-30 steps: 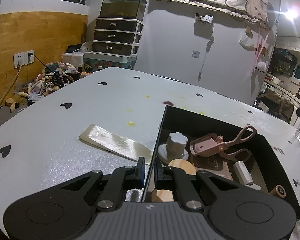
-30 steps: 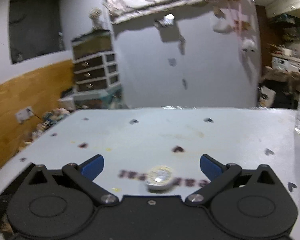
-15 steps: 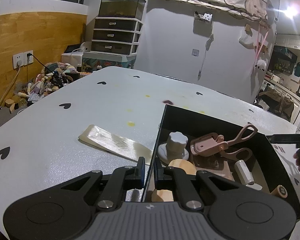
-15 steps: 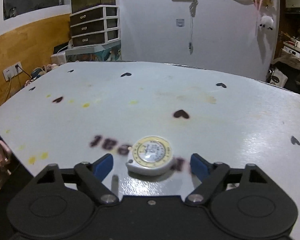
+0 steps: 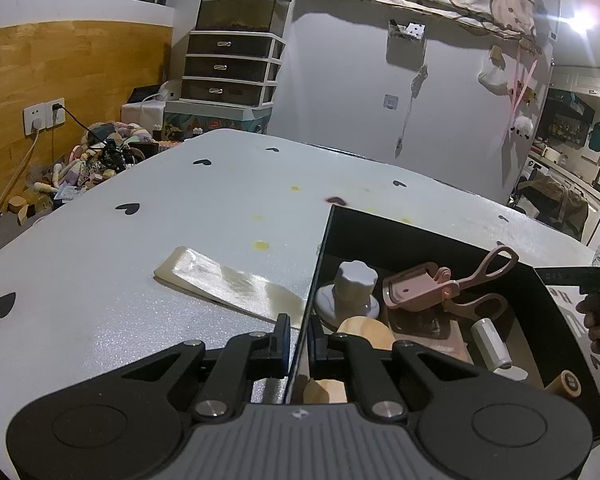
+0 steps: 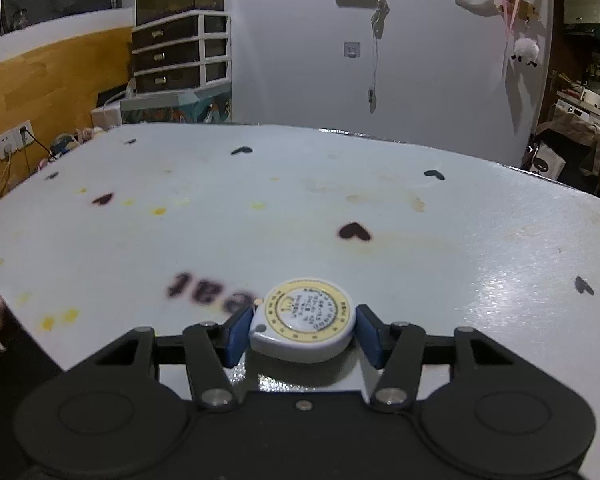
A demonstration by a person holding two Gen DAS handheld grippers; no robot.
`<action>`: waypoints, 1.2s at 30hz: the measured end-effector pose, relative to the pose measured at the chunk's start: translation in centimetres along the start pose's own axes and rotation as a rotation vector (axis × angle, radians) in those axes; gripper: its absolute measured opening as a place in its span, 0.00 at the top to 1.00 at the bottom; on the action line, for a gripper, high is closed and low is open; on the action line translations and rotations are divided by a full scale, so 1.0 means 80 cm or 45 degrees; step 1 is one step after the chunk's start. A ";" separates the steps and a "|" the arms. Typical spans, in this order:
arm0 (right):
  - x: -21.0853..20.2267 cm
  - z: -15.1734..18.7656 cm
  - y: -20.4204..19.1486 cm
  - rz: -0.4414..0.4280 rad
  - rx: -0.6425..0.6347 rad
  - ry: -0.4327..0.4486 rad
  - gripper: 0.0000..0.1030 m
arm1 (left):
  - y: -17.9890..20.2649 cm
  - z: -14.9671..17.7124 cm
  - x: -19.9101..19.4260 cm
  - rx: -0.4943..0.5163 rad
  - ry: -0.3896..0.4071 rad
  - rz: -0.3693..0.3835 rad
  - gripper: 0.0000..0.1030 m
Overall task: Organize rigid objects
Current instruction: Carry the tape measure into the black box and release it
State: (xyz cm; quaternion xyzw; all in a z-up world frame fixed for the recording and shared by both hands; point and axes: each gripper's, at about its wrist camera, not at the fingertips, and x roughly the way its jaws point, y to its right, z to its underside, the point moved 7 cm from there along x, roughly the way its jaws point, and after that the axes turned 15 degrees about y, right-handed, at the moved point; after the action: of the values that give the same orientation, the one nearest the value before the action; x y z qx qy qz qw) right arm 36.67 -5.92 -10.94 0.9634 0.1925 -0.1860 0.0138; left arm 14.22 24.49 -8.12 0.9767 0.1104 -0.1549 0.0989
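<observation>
At the lower centre of the right wrist view the right gripper (image 6: 302, 334) seems clenched on the round tape measure (image 6: 303, 320) lying on the tabletop (image 6: 300, 208), while the left gripper (image 5: 298, 340) pinches the black box (image 5: 420, 232) wall, probably to steady it.

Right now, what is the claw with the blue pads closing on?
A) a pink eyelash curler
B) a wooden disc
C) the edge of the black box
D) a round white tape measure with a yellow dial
D: the right claw has its blue pads against both sides of the round tape measure on the table.
</observation>
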 end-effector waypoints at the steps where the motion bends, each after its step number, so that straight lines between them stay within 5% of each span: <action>1: -0.008 -0.004 -0.001 -0.009 0.007 0.015 0.45 | 0.003 0.000 0.000 0.001 0.000 -0.002 0.91; 11: -0.114 -0.053 -0.071 -0.328 0.031 0.187 0.45 | 0.001 0.002 0.001 -0.002 0.005 -0.011 0.91; 19: -0.148 -0.043 -0.160 -0.645 -0.023 0.052 0.45 | 0.006 0.002 -0.001 0.000 0.009 -0.019 0.91; 32: -0.127 -0.020 -0.182 -0.508 -0.227 -0.107 0.45 | 0.005 0.000 -0.003 -0.007 0.010 0.002 0.91; 34: -0.131 -0.020 -0.183 -0.507 -0.243 -0.101 0.41 | 0.005 0.000 -0.002 -0.009 0.009 0.004 0.91; 36: -0.133 -0.024 -0.184 -0.496 -0.260 -0.091 0.24 | 0.005 0.000 -0.001 -0.009 0.009 0.004 0.91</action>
State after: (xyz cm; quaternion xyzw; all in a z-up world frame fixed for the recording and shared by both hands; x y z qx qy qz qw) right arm 22.69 3.96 -4.66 0.8945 0.3921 -0.1987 0.0820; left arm 14.24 24.13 -8.06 0.9771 0.1097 -0.1511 0.1024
